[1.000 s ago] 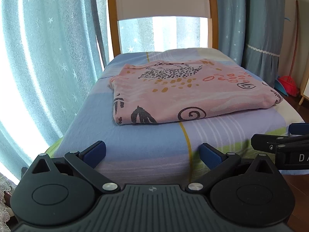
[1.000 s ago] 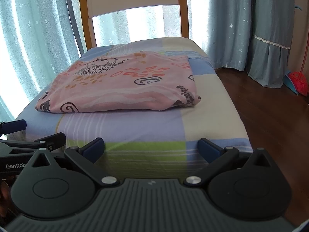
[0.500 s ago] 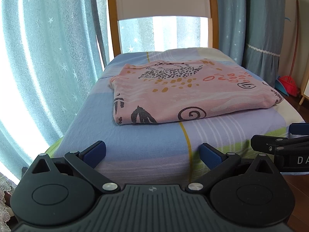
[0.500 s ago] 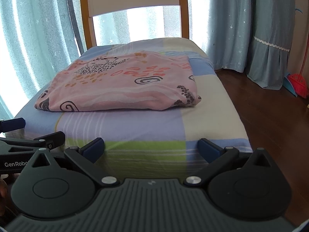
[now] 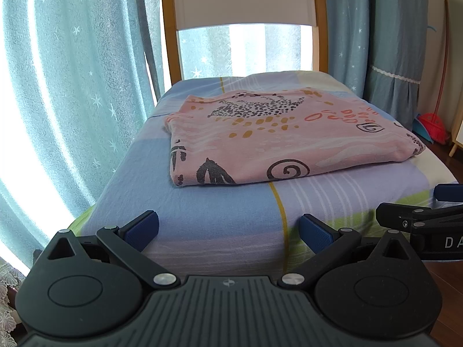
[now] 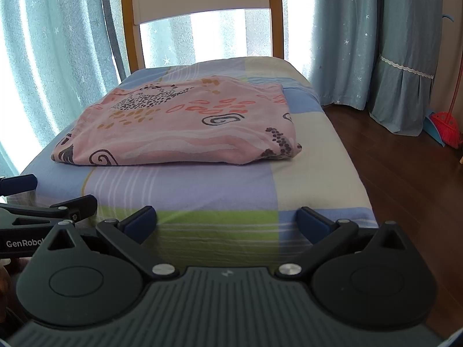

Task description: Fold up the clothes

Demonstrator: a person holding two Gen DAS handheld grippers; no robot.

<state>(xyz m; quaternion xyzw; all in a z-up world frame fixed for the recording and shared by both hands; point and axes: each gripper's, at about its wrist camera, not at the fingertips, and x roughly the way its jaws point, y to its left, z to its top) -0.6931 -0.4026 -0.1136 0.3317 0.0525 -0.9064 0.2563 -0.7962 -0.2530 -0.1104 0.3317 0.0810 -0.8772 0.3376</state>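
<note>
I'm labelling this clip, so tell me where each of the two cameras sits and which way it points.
Left wrist view: sits on the left gripper, jaws open, at the near end of the bed, looking along it at the pink cloth and headboard; the right gripper's tip shows at its right edge.
Right wrist view: sits on the right gripper, jaws open, beside the left one, facing the same way; the left gripper shows at its left edge.
Both share the bed, cloth, headboard, curtains and red broom.

bed [image 5: 202, 211] patchwork sheet | curtains [image 5: 72, 86] behind | red broom [image 6: 447, 127] on wood floor [image 6: 405, 173]
</note>
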